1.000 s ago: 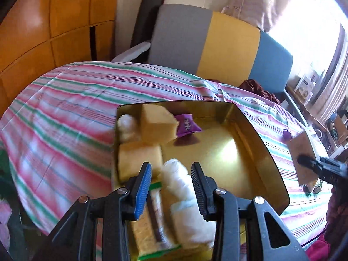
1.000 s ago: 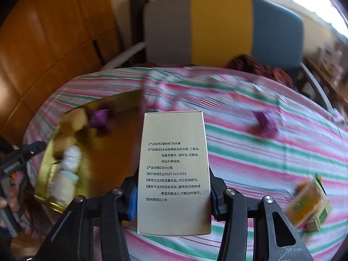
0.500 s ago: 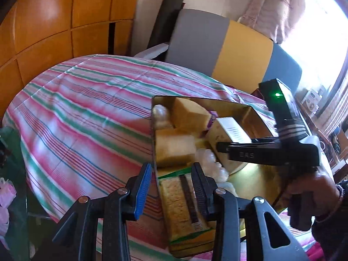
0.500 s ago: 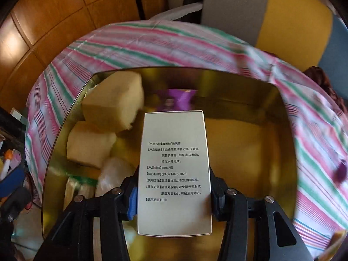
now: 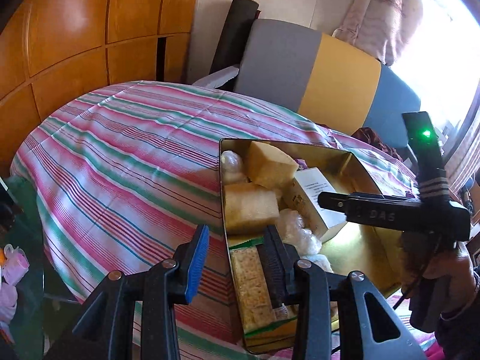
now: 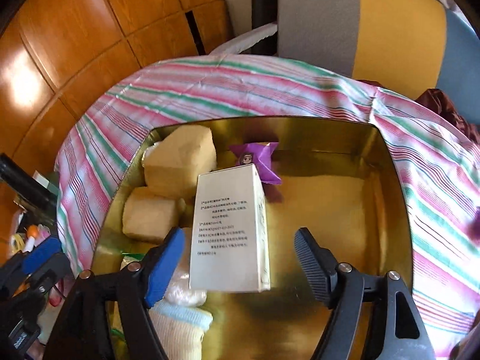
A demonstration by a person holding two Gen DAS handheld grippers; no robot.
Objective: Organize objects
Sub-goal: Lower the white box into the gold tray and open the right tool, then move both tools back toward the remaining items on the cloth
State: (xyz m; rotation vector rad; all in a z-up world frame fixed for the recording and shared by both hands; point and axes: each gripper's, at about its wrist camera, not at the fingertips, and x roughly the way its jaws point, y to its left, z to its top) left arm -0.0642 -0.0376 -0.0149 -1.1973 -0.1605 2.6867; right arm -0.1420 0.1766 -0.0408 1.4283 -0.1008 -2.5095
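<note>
White box (image 6: 229, 234) between parted jaws

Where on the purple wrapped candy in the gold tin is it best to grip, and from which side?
Probably grip the purple candy across its puffy middle, coming from above. It lies flat on the gold tin floor; the white box leans against its near side.

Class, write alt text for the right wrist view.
The right gripper hangs open over a gold tin, its jaws clear of a white printed box lying inside. Yellow sponges and a purple packet lie beyond.
</note>
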